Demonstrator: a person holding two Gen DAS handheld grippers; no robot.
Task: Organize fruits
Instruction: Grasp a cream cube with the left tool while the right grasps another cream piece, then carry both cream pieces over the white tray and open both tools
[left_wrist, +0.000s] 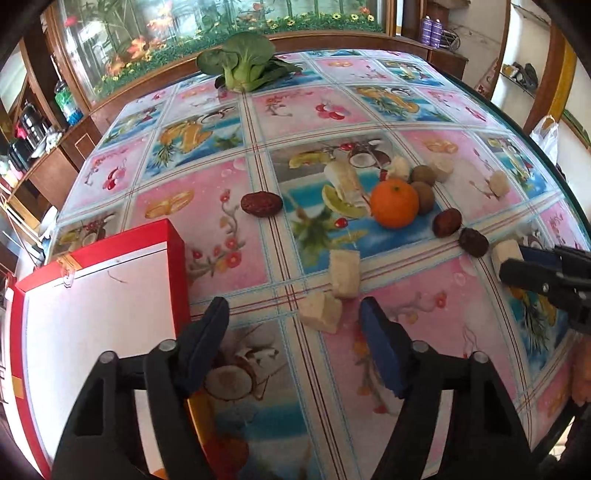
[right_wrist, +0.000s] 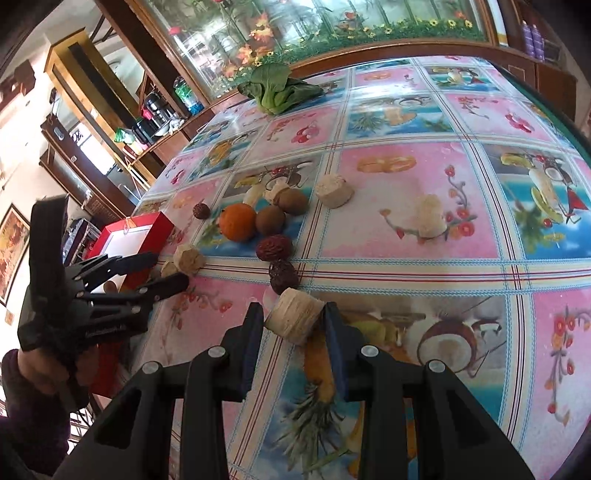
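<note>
An orange (left_wrist: 394, 202) (right_wrist: 238, 222), two brown kiwis (left_wrist: 423, 192) (right_wrist: 270, 220), dark red dates (left_wrist: 261, 204) (right_wrist: 274, 248) and several pale cut chunks (left_wrist: 345, 273) lie on the fruit-print tablecloth (left_wrist: 229, 236). My left gripper (left_wrist: 293, 317) (right_wrist: 162, 275) is open and empty, just short of a pale chunk (left_wrist: 320, 312). My right gripper (right_wrist: 293, 317) (left_wrist: 517, 260) stands open around a pale cylinder chunk (right_wrist: 295, 318) (left_wrist: 505, 256) on the table; its right pad looks in contact, the left pad apart.
A red box with a white inside (left_wrist: 96, 317) (right_wrist: 131, 236) sits at the table's near left. A green leafy vegetable (left_wrist: 242, 64) (right_wrist: 277, 90) lies at the far edge. Cabinets and a glass screen (left_wrist: 221, 22) stand behind. The table's rim (left_wrist: 546, 155) curves at right.
</note>
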